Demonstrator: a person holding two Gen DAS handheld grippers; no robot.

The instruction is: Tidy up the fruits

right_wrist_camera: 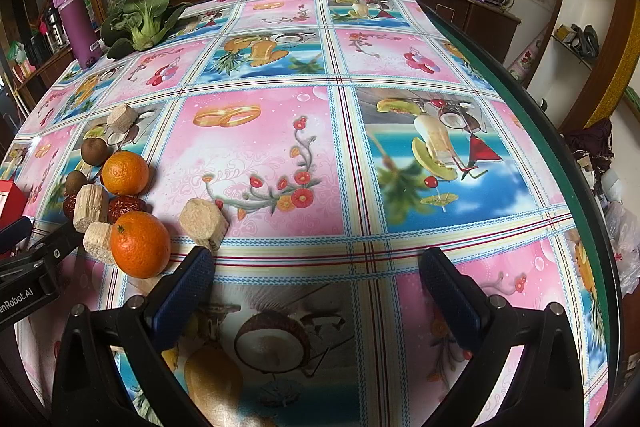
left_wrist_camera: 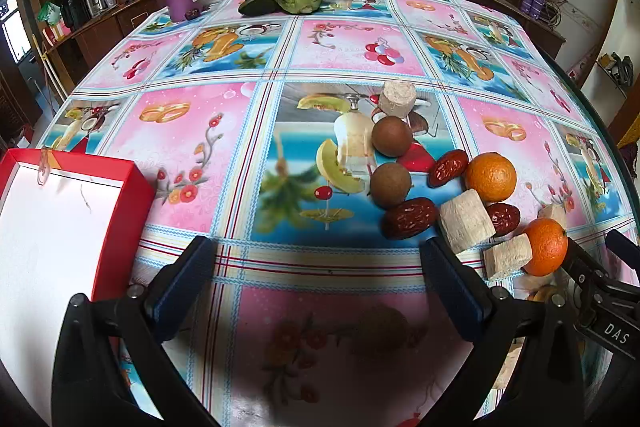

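Both the left gripper and right gripper gape wide, holding nothing. Round orange fruits wait in a pile, probably for the red cardboard box nearby.

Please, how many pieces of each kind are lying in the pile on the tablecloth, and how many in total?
Oranges: 2
Brown round fruits: 2
Red dates: 3
Beige cylinder pieces: 4
Total: 11
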